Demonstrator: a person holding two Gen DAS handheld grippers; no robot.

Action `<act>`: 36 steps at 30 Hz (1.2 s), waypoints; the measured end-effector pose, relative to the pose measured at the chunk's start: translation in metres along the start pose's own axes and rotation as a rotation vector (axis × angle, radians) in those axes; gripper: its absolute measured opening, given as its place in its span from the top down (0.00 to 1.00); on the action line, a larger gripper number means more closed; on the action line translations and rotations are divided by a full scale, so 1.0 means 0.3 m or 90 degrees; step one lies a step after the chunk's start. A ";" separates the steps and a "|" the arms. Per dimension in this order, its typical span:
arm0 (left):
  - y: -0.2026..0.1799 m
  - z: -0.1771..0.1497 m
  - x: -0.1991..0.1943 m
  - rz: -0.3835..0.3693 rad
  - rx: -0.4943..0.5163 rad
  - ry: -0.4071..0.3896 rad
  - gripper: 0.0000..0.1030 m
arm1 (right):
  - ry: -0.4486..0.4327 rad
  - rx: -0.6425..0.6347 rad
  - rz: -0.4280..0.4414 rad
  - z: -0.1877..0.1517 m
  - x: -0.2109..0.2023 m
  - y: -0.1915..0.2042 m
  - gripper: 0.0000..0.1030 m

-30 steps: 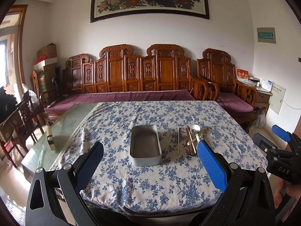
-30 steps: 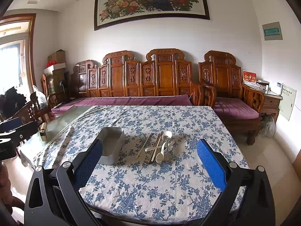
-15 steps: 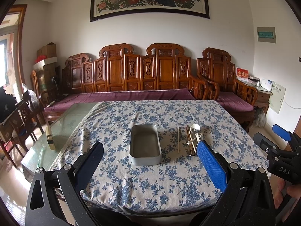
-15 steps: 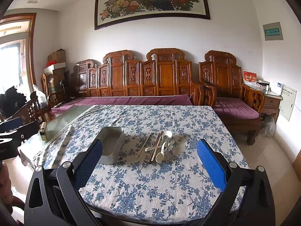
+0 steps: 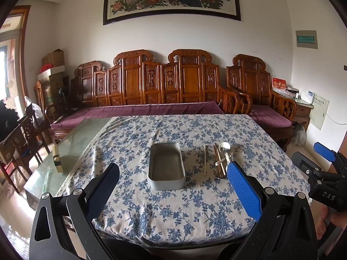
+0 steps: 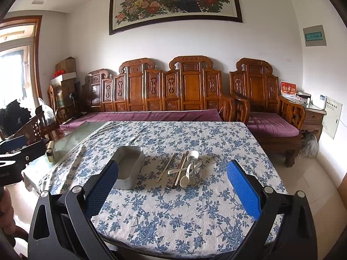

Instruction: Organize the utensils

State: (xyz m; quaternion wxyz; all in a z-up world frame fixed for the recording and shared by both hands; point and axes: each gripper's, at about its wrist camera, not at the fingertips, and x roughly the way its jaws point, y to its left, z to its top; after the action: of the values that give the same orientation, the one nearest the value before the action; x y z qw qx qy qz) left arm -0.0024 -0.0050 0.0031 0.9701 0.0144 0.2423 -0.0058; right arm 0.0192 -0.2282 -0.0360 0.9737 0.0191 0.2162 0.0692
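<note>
An empty grey metal tin (image 5: 166,166) (image 6: 128,167) stands on the flowered tablecloth. To its right lies a pile of utensils (image 6: 186,169) (image 5: 220,159): white spoons, wooden chopsticks and one lone chopstick (image 5: 204,160). My left gripper (image 5: 173,186) is open and empty, held back near the table's front edge, in line with the tin. My right gripper (image 6: 173,184) is open and empty, also held back, in line with the utensil pile. The right gripper also shows at the right edge of the left wrist view (image 5: 321,169).
The table (image 5: 177,216) has a blue-flowered cloth; its bare glass part (image 5: 71,143) at the left bears a small wooden block (image 5: 56,158). A carved wooden sofa (image 5: 164,91) with purple cushions stands behind. Chairs (image 5: 23,134) stand at the left.
</note>
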 end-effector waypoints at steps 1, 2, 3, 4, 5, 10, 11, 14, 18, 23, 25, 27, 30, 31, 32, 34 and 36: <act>0.000 -0.003 0.003 0.000 0.001 0.001 0.06 | 0.000 0.000 0.000 0.001 0.000 0.000 0.02; -0.001 -0.006 0.005 0.000 0.001 0.001 0.06 | 0.001 0.000 0.000 0.000 0.001 0.001 0.02; -0.002 -0.008 0.008 -0.001 0.001 0.002 0.06 | 0.001 0.000 0.000 -0.001 0.000 0.001 0.02; -0.004 -0.010 0.009 -0.002 0.001 0.003 0.06 | 0.001 0.000 0.000 0.002 -0.001 0.001 0.02; -0.004 -0.013 0.014 -0.003 0.001 0.006 0.06 | 0.002 0.000 0.000 0.000 -0.001 0.000 0.02; -0.005 -0.035 0.060 -0.006 0.001 0.032 0.06 | 0.013 0.003 0.003 -0.011 0.016 -0.008 0.02; -0.007 -0.041 0.076 -0.005 0.002 0.040 0.06 | 0.017 0.004 0.003 -0.014 0.021 -0.011 0.02; -0.012 -0.053 0.105 -0.011 0.004 0.058 0.06 | 0.026 0.004 0.003 -0.025 0.040 -0.017 0.02; -0.032 -0.077 0.171 -0.022 0.017 0.093 0.06 | 0.038 0.005 0.005 -0.036 0.071 -0.028 0.02; -0.055 -0.107 0.266 -0.028 0.033 0.141 0.06 | 0.050 0.000 0.007 -0.057 0.133 -0.048 0.02; -0.062 -0.120 0.310 -0.031 0.038 0.160 0.06 | 0.058 -0.003 0.004 -0.069 0.168 -0.060 0.02; -0.068 -0.127 0.347 -0.031 0.044 0.174 0.06 | 0.068 -0.004 0.002 -0.083 0.208 -0.078 0.02; -0.079 -0.135 0.408 -0.036 0.052 0.194 0.06 | 0.080 -0.003 -0.002 -0.095 0.265 -0.105 0.02; -0.084 -0.137 0.431 -0.039 0.056 0.201 0.06 | 0.085 -0.002 -0.002 -0.095 0.285 -0.114 0.02; -0.089 -0.137 0.454 -0.042 0.061 0.206 0.06 | 0.089 -0.001 0.000 -0.099 0.304 -0.123 0.02; -0.099 -0.135 0.496 -0.045 0.071 0.212 0.06 | 0.096 -0.002 0.002 -0.106 0.345 -0.140 0.02; -0.108 -0.134 0.544 -0.053 0.077 0.219 0.06 | 0.103 -0.006 0.006 -0.109 0.400 -0.154 0.05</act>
State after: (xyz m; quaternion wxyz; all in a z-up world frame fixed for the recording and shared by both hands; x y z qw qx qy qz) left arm 0.1221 -0.0369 -0.1098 0.9105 0.0630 0.4045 -0.0578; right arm 0.1188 -0.2567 -0.1188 0.9527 0.0095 0.2941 0.0760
